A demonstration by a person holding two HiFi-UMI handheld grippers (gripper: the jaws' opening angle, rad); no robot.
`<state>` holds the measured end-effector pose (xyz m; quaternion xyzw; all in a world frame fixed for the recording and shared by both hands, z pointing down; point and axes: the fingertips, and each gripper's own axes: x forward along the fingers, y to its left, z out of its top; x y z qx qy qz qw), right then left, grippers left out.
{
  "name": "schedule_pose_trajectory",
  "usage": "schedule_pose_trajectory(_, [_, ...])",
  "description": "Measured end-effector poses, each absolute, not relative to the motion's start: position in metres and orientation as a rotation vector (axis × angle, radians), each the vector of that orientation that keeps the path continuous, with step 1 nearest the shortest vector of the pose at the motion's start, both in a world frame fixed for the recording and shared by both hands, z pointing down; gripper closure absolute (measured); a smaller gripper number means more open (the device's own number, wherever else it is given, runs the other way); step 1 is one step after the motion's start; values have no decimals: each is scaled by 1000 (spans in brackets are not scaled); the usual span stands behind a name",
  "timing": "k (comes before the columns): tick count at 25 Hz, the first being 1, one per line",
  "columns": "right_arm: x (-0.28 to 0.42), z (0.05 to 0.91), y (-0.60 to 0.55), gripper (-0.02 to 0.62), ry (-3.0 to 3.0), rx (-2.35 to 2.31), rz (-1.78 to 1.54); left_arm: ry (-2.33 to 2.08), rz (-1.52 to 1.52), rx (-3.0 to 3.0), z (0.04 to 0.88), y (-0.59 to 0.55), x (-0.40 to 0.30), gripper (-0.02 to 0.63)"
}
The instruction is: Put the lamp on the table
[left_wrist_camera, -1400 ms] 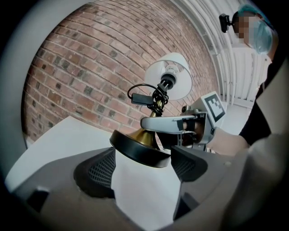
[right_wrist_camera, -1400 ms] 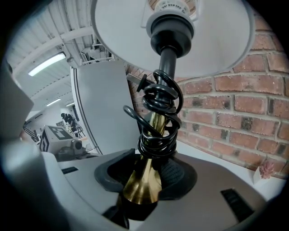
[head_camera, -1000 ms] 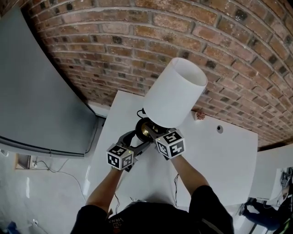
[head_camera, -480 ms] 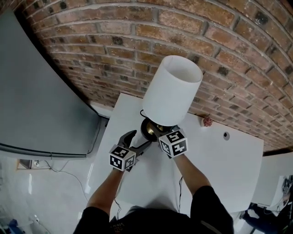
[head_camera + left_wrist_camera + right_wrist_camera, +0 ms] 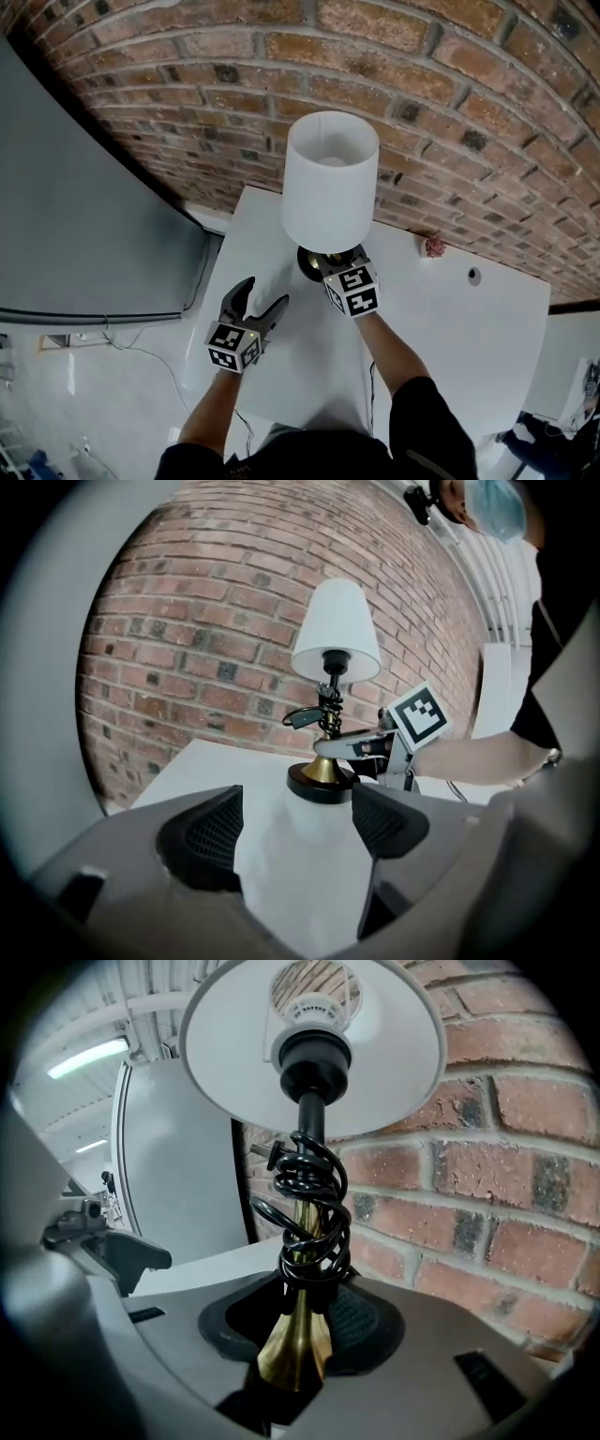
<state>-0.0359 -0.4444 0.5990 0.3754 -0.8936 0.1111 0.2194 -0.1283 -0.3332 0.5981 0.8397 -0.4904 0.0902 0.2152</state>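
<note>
Your left gripper hovers over the white tabletop, jaws wide apart, nothing between them. Your right gripper grips the brass stem of the white-shaded lamp, jaws having just been closing. The lamp stands upright on its round black base on the tabletop, near the red brick wall.

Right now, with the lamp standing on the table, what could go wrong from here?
1. Only the right gripper holds the lamp, low on its brass stem, where its jaws have just been closing on it; the left gripper is open and apart. The wide shade makes it top-heavy, so a careless release could tip it.
2. The coiled cord sits just above the jaws and may snag when the gripper pulls back.
</note>
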Motion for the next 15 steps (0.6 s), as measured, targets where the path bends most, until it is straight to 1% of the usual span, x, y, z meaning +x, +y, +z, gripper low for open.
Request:
schedule_pose_trajectory(8, [-27, 601, -464, 469, -2502, 1132, 277, -1547, 287, 2274, 597, -324, -178, 261])
schedule_pose_trajectory(15, [-21, 602, -476, 472, -2502, 1185, 234, -1632, 279, 2247, 593, -323, -196, 272])
